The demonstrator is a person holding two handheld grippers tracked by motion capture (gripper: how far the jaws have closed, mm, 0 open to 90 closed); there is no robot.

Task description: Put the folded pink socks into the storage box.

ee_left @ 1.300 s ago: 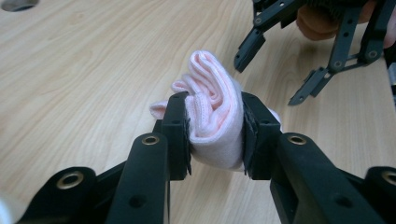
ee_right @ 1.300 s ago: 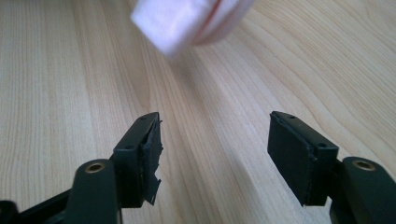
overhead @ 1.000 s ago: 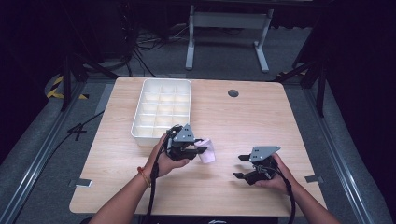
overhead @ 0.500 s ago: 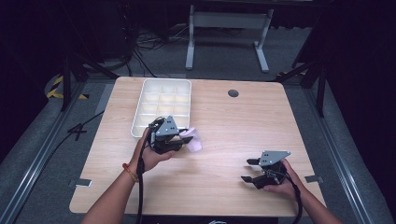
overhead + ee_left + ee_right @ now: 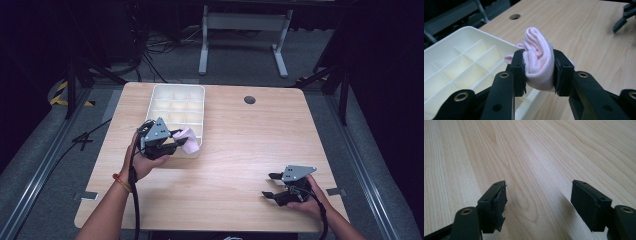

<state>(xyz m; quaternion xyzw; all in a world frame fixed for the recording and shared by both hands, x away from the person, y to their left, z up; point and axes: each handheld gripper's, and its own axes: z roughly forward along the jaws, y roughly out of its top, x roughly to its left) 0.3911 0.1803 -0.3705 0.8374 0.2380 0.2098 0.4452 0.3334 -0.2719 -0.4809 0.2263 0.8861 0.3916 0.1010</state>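
A pale wooden desk (image 5: 240, 150) with a round cable hole (image 5: 249, 99) stands on grey carpet (image 5: 45, 165). Beyond it are grey metal legs (image 5: 240, 40) and loose cables (image 5: 155, 45), and the room is dark.

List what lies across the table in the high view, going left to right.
left gripper → pink folded cloth held in it, over the near right corner of the white divided tray → round hole in the table → right gripper
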